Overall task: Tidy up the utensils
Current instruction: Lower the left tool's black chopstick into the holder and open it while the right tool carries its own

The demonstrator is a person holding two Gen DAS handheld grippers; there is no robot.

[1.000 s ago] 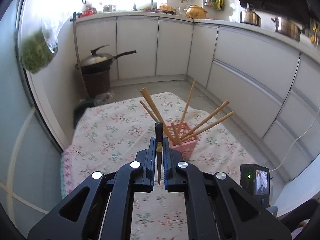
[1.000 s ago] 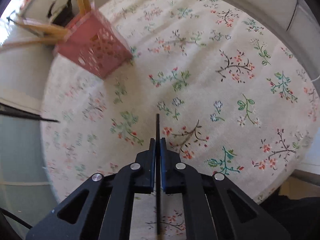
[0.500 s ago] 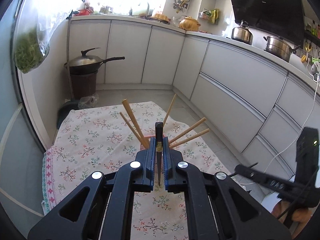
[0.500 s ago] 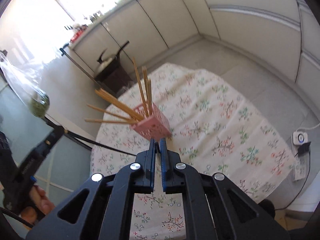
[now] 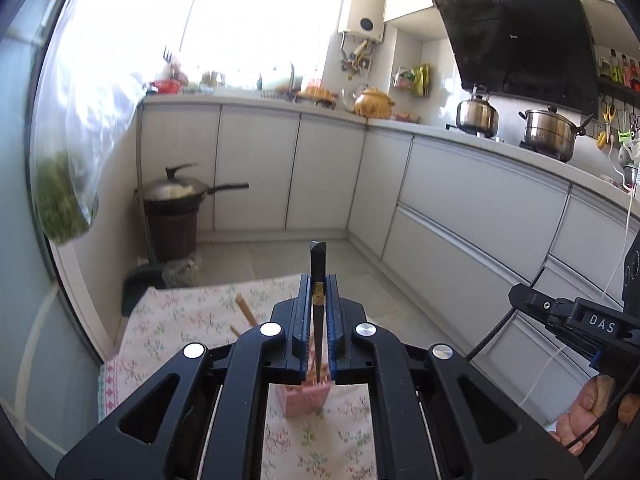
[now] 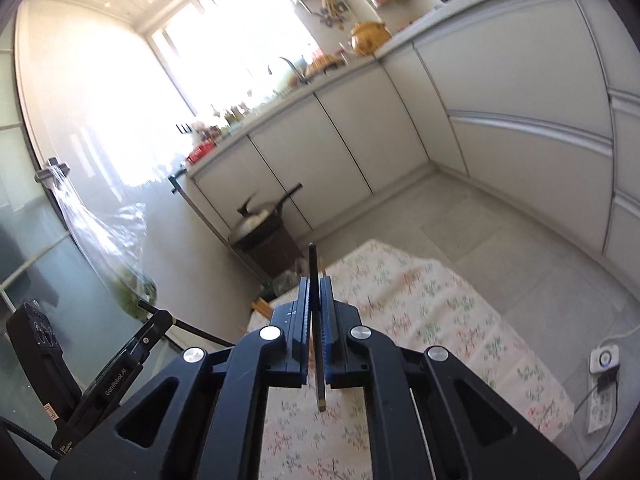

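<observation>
My left gripper [image 5: 318, 280] is shut on a black chopstick [image 5: 318, 256] that sticks up and forward past the jaws. Beneath it a pink holder [image 5: 306, 398] stands on the floral cloth [image 5: 180, 320], mostly hidden by the gripper body. Tips of wooden chopsticks [image 5: 246, 310] poke out to its left. My right gripper [image 6: 315, 280] is shut on a second black chopstick [image 6: 316, 320], held nearly upright above the cloth [image 6: 420, 312]. Each gripper shows in the other's view: the right gripper [image 5: 580, 320] with a hand [image 5: 588, 412], and the left gripper [image 6: 116, 368].
A lidded wok [image 5: 176, 192] rests on a brown basket by the white cabinets [image 5: 460, 208]. A plastic bag of greens [image 5: 60, 200] hangs at the left. Pots [image 5: 548, 132] sit on the counter. A power strip [image 6: 604, 364] lies on the floor.
Both grippers have risen and tipped up, so the views swing from the cloth to the kitchen. The pink holder has slid under the left gripper. Both black chopsticks stay clamped.
</observation>
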